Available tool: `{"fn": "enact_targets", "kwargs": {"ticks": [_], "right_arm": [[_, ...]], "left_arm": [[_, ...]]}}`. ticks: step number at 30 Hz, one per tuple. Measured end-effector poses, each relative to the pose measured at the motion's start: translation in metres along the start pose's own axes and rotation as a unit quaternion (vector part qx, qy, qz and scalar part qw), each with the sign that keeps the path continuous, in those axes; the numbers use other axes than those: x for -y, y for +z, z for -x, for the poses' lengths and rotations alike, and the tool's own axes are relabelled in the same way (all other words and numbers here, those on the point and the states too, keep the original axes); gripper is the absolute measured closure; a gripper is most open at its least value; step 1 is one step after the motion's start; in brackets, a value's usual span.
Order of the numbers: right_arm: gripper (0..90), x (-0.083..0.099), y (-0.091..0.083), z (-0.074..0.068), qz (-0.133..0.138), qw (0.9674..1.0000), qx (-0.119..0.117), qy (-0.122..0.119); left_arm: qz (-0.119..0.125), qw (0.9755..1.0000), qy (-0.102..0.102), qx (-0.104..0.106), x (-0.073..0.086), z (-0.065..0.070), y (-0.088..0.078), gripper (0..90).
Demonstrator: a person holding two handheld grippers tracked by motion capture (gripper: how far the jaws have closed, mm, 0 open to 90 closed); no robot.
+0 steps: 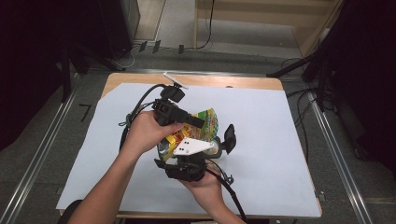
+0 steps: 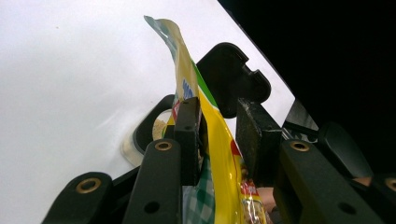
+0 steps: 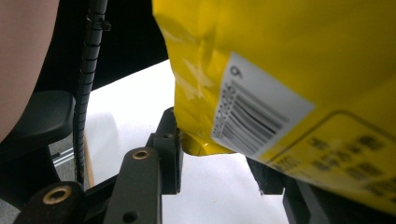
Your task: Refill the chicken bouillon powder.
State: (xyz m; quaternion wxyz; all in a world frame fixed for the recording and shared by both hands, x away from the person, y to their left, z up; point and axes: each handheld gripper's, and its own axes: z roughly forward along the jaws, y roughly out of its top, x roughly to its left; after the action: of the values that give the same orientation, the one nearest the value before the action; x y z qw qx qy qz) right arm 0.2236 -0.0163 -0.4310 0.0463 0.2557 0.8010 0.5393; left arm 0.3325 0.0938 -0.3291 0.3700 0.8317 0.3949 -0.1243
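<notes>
Nearest the bottom edge of the high view: right gripper (image 1: 217,144) in the right hand (image 1: 205,184), grey plate (image 1: 189,145) on top, jaws pointing away over the white sheet (image 1: 280,163). Seen along its own jaws (image 3: 217,161): narrowly set and closed on the lower end of the yellow snack bag (image 3: 280,56), near pad against a folded corner, far pad covered by the bag, barcode label facing the camera, sheet showing beneath, so bag clear of the table. Just beyond, left gripper (image 1: 201,123) in the left hand (image 1: 147,133), reaching in from the left across the snack bag (image 1: 208,121). From its own view (image 2: 217,121): jaws fairly narrow, upper bag (image 2: 187,65) standing between them, flat against one pad, a thin gap at the other, so not pinched there. Behind the bag, a black jaw tip of the other gripper, and a round ring-shaped thing (image 2: 149,128) lying on the sheet, half hidden, hard to identify. Plenty of bare sheet to the right, left and far side of the hands; less toward the near edge. Farther off, wooden table edge (image 1: 233,83), then floor and dark surroundings. Bag's print mostly cut off or blurred.
</notes>
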Motion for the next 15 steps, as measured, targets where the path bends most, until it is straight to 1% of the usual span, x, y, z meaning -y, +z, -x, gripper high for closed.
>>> {"fn": "enact_targets", "kwargs": {"ticks": [9, 15], "right_arm": [[61.1, -0.0010, -0.0014, -0.0007, 0.003, 1.0000, -0.002, 0.000], [61.4, -0.0029, -0.0029, -0.0018, 0.002, 1.0000, -0.006, 0.001]], "left_arm": [[0.001, 1.0000, 0.001, 0.000, -0.0001, -0.0012, -0.0001, 70.9], [0.003, 1.0000, -0.005, 0.002, -0.0004, -0.0023, 0.0001, 70.5]]}}
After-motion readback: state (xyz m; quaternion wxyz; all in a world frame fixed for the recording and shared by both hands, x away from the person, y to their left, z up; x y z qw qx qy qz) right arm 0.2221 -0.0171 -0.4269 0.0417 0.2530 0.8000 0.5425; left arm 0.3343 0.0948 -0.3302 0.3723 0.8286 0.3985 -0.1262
